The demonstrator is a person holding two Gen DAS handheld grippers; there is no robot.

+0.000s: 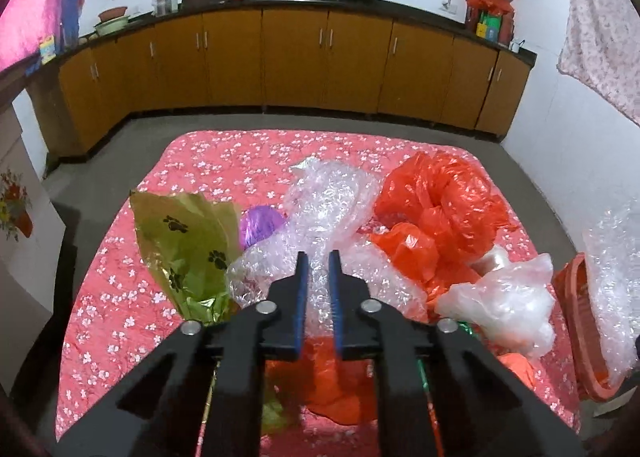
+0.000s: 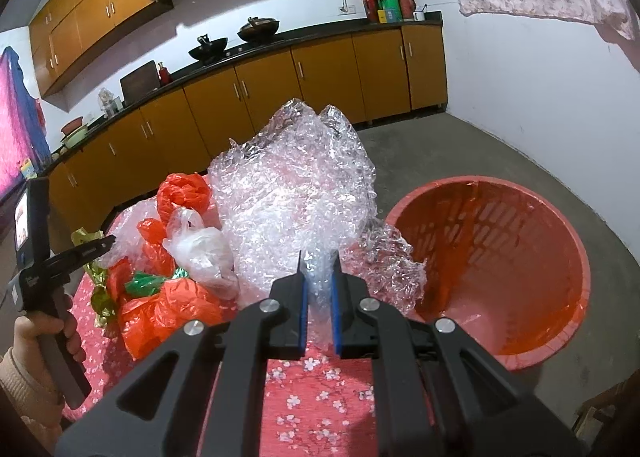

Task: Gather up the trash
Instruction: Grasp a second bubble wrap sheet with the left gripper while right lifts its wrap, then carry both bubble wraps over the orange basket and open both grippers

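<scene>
Behind both grippers' black linkages, much hidden — right gripper jaws pinching bubble wrap, left gripper jaws narrow, their grip unclear.

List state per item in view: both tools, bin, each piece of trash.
Left tool: shut on bubble wrap.
Right tool: shut on second bubble wrap sheet, lifted.
Red basket: upright, empty, beside table.
Orange bags: crumpled, on table.
White bag: crumpled, on table.
Paw-print wrapper: crumpled, on table.
Purple item: half hidden behind the bubble wrap.
</scene>
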